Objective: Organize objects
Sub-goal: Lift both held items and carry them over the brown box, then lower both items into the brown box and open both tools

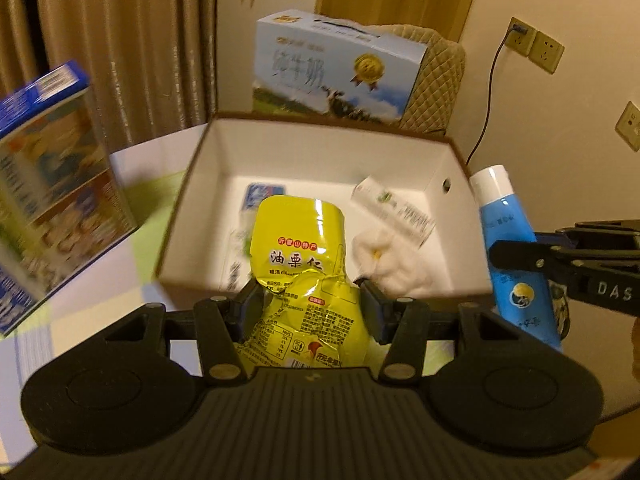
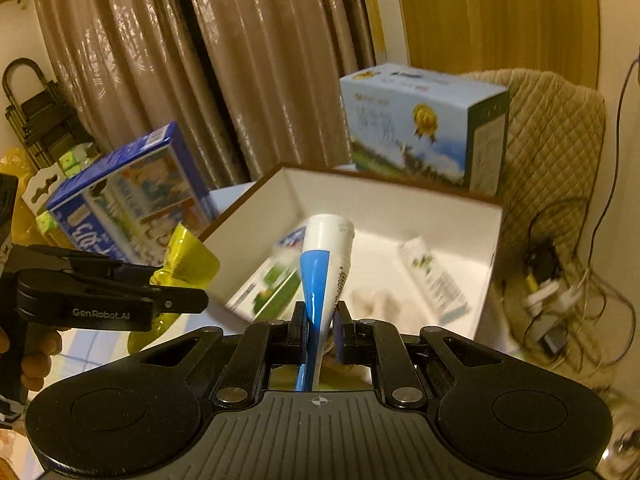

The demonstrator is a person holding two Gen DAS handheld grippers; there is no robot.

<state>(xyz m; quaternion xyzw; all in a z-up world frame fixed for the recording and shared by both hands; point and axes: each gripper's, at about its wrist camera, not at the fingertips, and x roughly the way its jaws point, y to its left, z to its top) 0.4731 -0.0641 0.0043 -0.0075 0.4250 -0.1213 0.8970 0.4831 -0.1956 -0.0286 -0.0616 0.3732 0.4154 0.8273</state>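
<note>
My left gripper (image 1: 310, 300) is shut on a yellow snack pouch (image 1: 304, 264), held just before the near wall of an open white box (image 1: 332, 148). In the right wrist view the pouch (image 2: 186, 264) pokes out past the left gripper at the left. My right gripper (image 2: 318, 320) is shut on the flat end of a blue and white tube (image 2: 324, 264), cap pointing up over the box (image 2: 384, 204). The same tube (image 1: 516, 264) stands at the box's right side in the left wrist view. Inside lie a white tube (image 1: 396, 210), a small carton (image 1: 262, 196) and a white fluffy lump (image 1: 394, 262).
A blue cereal-style box (image 1: 52, 184) stands left of the white box on a checked tablecloth (image 1: 72, 320). A light blue milk carton case (image 1: 340, 68) sits behind it on a quilted chair (image 1: 440, 84). Curtains hang behind. Wall sockets (image 1: 536, 46) and cables (image 2: 560, 296) are at the right.
</note>
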